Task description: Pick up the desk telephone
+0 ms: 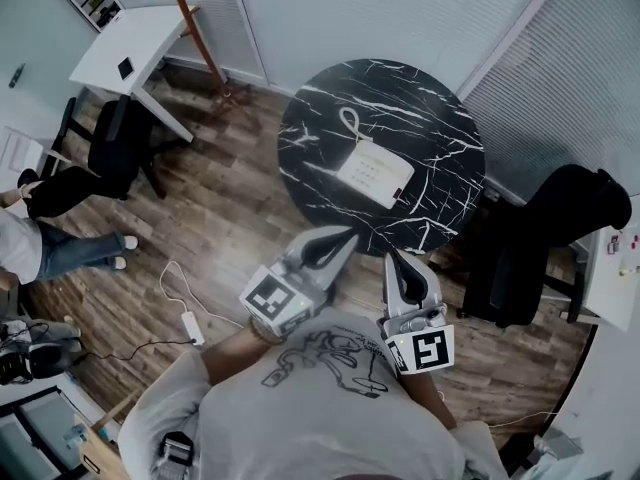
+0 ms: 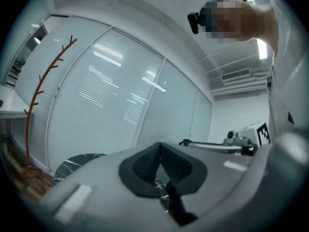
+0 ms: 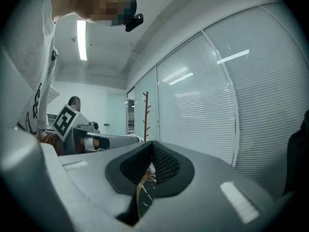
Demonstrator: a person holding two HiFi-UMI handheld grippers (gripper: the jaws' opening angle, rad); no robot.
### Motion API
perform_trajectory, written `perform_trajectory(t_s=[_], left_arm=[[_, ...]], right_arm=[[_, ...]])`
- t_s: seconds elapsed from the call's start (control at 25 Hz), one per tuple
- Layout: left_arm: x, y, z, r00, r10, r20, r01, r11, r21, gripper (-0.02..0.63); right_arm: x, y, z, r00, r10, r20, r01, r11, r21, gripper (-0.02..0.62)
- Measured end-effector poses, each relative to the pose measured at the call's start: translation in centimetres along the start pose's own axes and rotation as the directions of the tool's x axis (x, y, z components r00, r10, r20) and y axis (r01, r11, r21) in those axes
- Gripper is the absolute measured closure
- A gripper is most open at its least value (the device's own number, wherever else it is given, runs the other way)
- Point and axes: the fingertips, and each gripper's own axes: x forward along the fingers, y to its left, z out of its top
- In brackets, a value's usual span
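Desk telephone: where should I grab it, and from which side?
Probably the desk telephone's flat body, one claw on each side, coming from the table's near edge, where the left claw and right claw hover. It lies flat and tilted; both claws are shut, so open them first.

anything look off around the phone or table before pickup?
Nothing spilled or damaged. The desk telephone lies flat on the round marble table, its cord looped on the far side. Only oddity: a white power strip lies loose on the wood floor, left of the table.
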Motion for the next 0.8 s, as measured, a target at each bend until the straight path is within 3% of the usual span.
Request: perform_trajectory(t_s=[0.56,0.8], left_arm=[[8.0,12.3,4.0,0.999,-0.048,-0.003,0.048,0.999,-0.004,0.606],[9.9,15.0,3.8,0.998,-0.057,-0.030,0.056,0.998,-0.019,0.606]], right_arm=[[13.5,-7.2,2.4,0.999,-0.038,0.013,0.038,0.999,-0.018,0.589],[16.2,-9.1,1.9,0.999,-0.049,0.003,0.049,0.999,0.002,0.589]])
